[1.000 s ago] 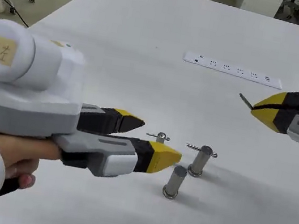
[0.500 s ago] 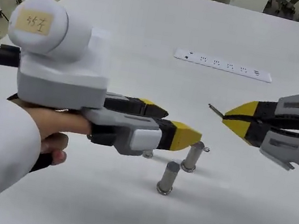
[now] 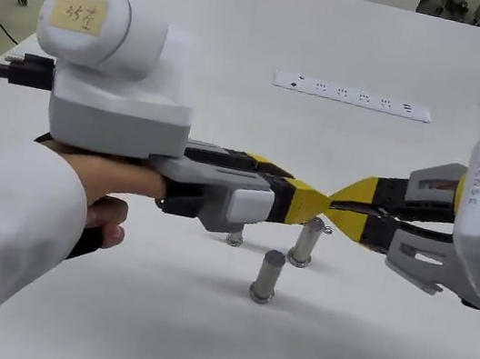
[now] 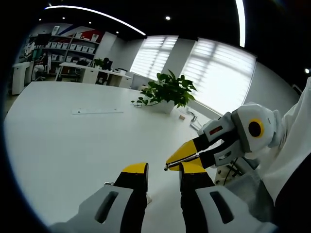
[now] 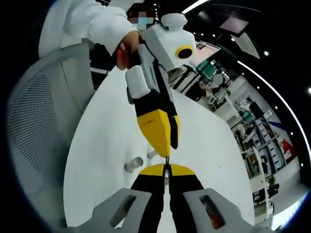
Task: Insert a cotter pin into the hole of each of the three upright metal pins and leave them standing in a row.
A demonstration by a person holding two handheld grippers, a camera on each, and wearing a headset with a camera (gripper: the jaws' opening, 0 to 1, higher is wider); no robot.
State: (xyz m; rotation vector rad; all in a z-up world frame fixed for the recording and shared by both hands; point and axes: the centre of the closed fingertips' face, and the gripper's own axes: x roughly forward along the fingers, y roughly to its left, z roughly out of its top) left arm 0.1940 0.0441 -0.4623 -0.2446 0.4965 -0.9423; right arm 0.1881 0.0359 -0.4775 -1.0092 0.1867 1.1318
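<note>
1. Cotter pin [image 4: 179,162] sits clamped in the right gripper [image 5: 167,173], above the table [image 3: 197,52].
2. Left gripper [image 4: 163,170] jaws stand narrowly apart, just beside its free end.
3. Three metal pins [image 3: 268,275] stand upright below.

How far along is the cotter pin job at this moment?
Done: one rear metal pin has a fitted cotter pin through its top. In hand: the right gripper is shut on a loose cotter pin, its tip between the open jaws of the left gripper. Still to do: the front pin looks bare; the third pin is mostly hidden under the left gripper, so I cannot tell.
</note>
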